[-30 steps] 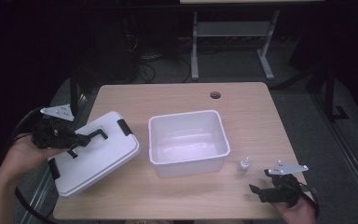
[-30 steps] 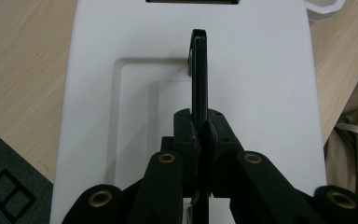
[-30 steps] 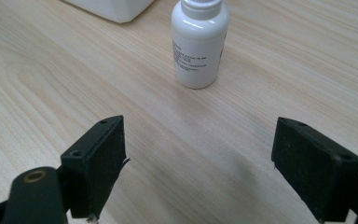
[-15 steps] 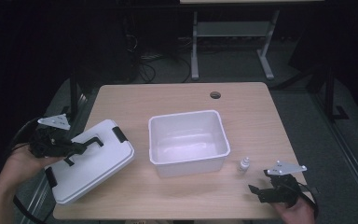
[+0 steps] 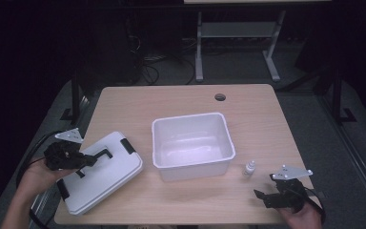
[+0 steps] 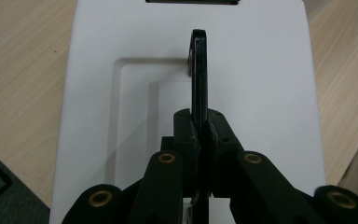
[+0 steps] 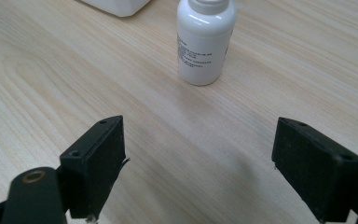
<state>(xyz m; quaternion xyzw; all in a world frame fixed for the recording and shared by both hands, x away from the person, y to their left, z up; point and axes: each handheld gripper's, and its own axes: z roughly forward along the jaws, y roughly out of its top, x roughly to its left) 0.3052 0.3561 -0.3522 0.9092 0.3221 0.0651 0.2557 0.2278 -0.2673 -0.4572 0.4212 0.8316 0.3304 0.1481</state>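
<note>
With the left claw (image 6: 200,135) pinching the lid handle (image 6: 198,70), the lid (image 5: 100,171) sits at lower left, awaiting release.

Each black tool (image 5: 88,161) has brass rivets, a grey plate and a cable.

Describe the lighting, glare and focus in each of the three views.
High view: the table is lit, the room behind nearly black, a soft sheen inside the bin. Left gripper view: even light, the handle sharp on the lid. Right gripper view: a highlight on the bottle, the near jaws slightly soft.
</note>
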